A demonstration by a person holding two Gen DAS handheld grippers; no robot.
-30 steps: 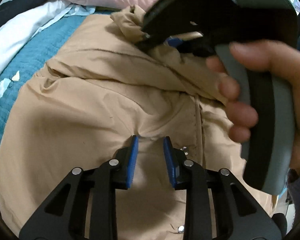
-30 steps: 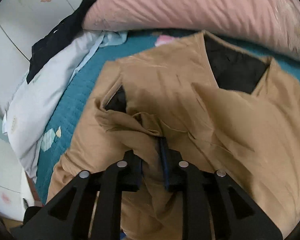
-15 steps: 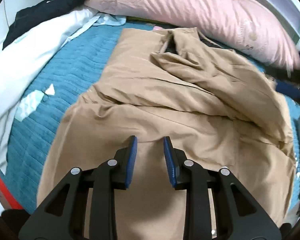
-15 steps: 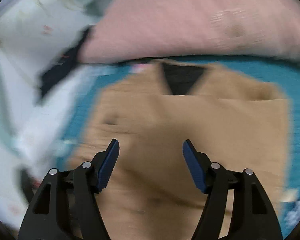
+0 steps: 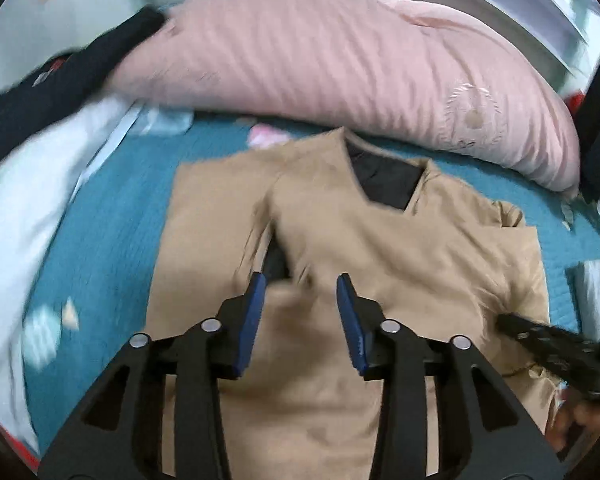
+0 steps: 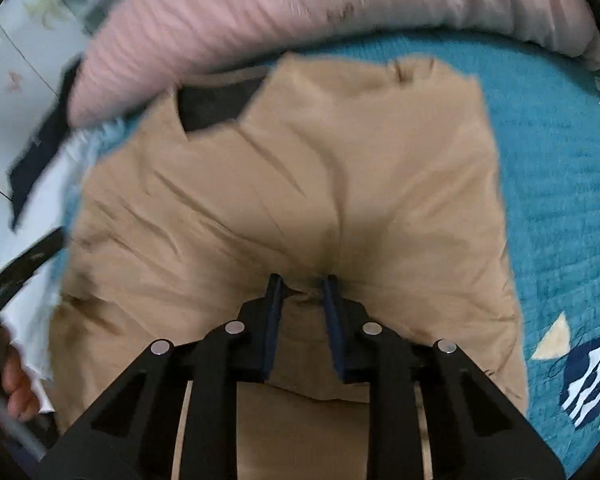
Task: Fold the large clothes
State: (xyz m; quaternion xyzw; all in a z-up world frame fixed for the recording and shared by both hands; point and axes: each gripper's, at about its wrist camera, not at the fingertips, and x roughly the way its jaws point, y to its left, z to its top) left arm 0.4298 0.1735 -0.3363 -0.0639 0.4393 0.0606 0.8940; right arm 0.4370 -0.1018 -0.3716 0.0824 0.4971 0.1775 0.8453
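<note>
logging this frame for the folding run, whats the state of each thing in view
tan jacket: spread flat on the bed, sleeves folded in, dark lining showing at the neck
left tongs: open, above the jacket, holding nothing
right tongs: pinching a bunch of jacket fabric
pink duvet: piled behind the collar
teal bedspread: flat under the jacket

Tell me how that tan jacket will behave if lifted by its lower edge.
The tan jacket will probably flop and sag: its cloth creases around the right hand-held gripper. Its dark lining suggests some weight, so folded layers may slide apart.
</note>
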